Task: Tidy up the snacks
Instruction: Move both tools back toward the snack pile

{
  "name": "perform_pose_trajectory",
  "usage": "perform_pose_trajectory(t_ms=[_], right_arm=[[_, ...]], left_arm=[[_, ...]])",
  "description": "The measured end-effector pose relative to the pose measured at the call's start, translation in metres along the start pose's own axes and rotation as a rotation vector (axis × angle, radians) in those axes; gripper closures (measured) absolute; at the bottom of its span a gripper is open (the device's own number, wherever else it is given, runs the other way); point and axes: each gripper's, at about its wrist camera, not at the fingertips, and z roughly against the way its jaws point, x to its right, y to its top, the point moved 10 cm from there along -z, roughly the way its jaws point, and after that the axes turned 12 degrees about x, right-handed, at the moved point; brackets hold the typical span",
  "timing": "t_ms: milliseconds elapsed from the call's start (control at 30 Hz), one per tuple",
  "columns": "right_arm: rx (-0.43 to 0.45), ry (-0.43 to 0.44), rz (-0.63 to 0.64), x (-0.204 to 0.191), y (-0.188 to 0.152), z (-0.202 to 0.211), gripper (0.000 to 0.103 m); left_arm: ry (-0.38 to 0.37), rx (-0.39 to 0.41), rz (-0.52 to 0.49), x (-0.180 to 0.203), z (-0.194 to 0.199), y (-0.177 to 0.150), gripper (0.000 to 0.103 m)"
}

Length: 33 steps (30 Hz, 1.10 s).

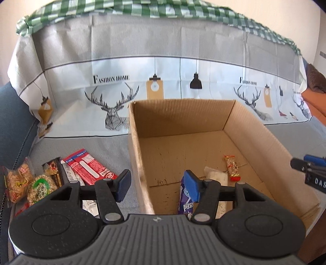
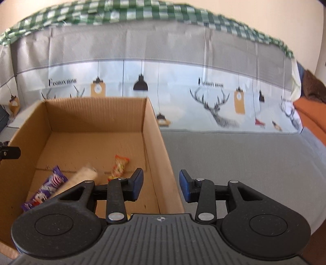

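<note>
An open cardboard box [image 1: 179, 116] [image 2: 95, 114] stands on a grey cloth-covered seat. On its floor lie a purple packet [image 2: 44, 187] [image 1: 184, 201], a whitish packet [image 1: 216, 175] [image 2: 81, 179], blurred in the right wrist view, and a small orange-red packet [image 1: 232, 167] [image 2: 120, 165]. My left gripper [image 1: 158, 186] is open and holds nothing, straddling the box's left wall from above. My right gripper [image 2: 161, 186] is open and holds nothing, over the box's right wall. Left of the box lie red packets [image 1: 87, 167], a dark packet [image 1: 54, 169] and round cracker packs [image 1: 38, 189].
A deer-print cloth [image 1: 114, 106] drapes the backrest behind the box, with a green checked cloth [image 1: 122, 8] on top. A blue armrest [image 1: 12, 122] stands at the left and an orange cushion [image 2: 311, 114] at the right. Bare grey seat [image 2: 244, 163] stretches right of the box.
</note>
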Motion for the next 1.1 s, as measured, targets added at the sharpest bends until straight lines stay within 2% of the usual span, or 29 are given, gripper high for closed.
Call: perform_pose_trajectory(t_ms=[167,267,400,533,667,700,733,833,900,1100], right_arm=[[0.052,0.001,-0.032,-0.007,0.011,0.01,0.062],[0.064,0.012,-0.062,-0.014,0.013,0.013,0.062],[0.092,0.03,-0.092,-0.026,0.017,0.02,0.06],[0.133,0.078,-0.124,-0.041,0.023,0.03,0.04],[0.219,0.079,-0.108,-0.058,0.035,0.045,0.038],[0.234,0.085,-0.108,-0.062,0.037,0.048,0.036],[0.241,0.092,-0.11,-0.065,0.039,0.049,0.032],[0.251,0.116,-0.121,-0.077,0.042,0.051,0.029],[0.251,0.147,-0.132,-0.086,0.043,0.052,0.026],[0.25,0.201,-0.06,-0.125,0.044,0.055,0.026]], left_arm=[[-0.028,0.075,-0.034,0.004,0.026,0.003,0.036],[-0.059,0.114,-0.055,0.005,0.044,0.008,0.029],[-0.064,0.17,-0.124,-0.001,0.071,0.021,0.02],[-0.061,0.262,-0.23,-0.012,0.094,0.036,0.016],[0.008,0.349,-0.251,-0.04,0.097,0.03,0.01],[0.025,0.321,-0.259,-0.047,0.092,0.02,0.01],[0.045,0.235,-0.275,-0.054,0.082,0.011,0.011],[0.112,0.208,-0.235,-0.075,0.076,0.011,0.011],[0.087,0.172,-0.174,-0.085,0.072,0.008,0.011],[0.048,0.135,-0.121,-0.102,0.071,0.0,0.035]])
